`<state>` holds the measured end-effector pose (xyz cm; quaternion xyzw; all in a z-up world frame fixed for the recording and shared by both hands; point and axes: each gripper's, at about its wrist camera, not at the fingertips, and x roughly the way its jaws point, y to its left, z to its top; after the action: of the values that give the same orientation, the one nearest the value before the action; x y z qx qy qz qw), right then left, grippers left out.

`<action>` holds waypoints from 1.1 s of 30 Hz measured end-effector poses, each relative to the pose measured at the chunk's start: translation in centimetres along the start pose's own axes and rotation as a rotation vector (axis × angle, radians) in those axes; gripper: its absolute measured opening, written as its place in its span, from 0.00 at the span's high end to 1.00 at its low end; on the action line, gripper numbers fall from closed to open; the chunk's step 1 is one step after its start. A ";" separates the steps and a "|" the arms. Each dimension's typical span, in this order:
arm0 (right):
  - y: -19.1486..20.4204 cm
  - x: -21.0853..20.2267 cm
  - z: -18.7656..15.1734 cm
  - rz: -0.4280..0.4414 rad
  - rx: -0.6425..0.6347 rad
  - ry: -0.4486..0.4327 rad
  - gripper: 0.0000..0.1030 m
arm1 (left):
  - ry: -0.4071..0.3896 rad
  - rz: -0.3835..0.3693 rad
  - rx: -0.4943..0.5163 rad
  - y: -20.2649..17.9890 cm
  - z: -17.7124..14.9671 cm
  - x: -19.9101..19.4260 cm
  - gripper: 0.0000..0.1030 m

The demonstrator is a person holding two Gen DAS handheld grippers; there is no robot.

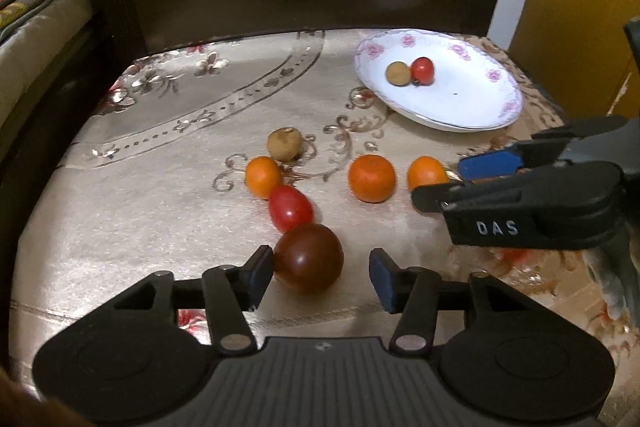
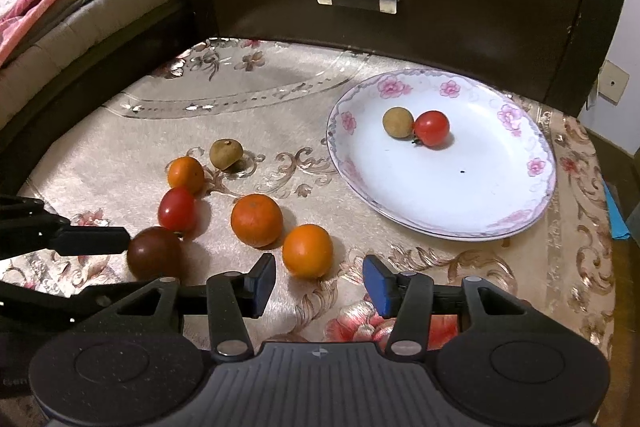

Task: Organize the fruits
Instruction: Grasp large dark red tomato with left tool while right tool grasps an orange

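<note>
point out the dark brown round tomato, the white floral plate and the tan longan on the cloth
dark brown round tomato (image 1: 309, 259), left wrist view, centre of skin
white floral plate (image 2: 460, 195), right wrist view, bare white inside
tan longan on the cloth (image 2: 225, 154), right wrist view, middle

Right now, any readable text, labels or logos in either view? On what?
"DAS": white letters on the side of the right gripper, seen in the left wrist view.
Faint letters at the right wrist view's lower left edge: cut off, unreadable.
The plate carries pink flowers, no text.
</note>
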<state>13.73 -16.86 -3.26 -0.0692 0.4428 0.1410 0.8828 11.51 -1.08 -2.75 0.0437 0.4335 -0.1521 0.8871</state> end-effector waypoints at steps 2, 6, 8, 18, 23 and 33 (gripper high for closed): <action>0.0 0.3 -0.1 0.000 -0.003 0.001 0.59 | 0.001 0.008 -0.012 0.1 0.0 0.3 0.41; 0.2 0.9 -0.1 -0.011 -0.010 0.009 0.60 | 0.005 0.019 -0.020 0.4 0.1 0.8 0.41; 0.2 1.2 0.0 -0.013 -0.004 0.010 0.60 | 0.021 0.015 -0.033 0.8 0.0 1.4 0.41; 0.1 1.3 0.0 -0.023 -0.011 -0.003 0.72 | 0.025 -0.001 -0.062 1.4 -0.1 2.2 0.49; 0.3 1.2 0.1 -0.029 -0.024 0.004 0.78 | 0.030 -0.009 -0.032 1.0 -0.3 1.9 0.55; 0.6 -0.1 -1.0 -0.031 -0.029 0.027 0.78 | 0.043 -0.036 -0.008 1.2 -1.4 0.8 0.52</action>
<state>12.76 -16.50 -3.78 -0.0907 0.4514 0.1329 0.8777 11.30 0.20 -4.24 0.0357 0.4540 -0.1652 0.8748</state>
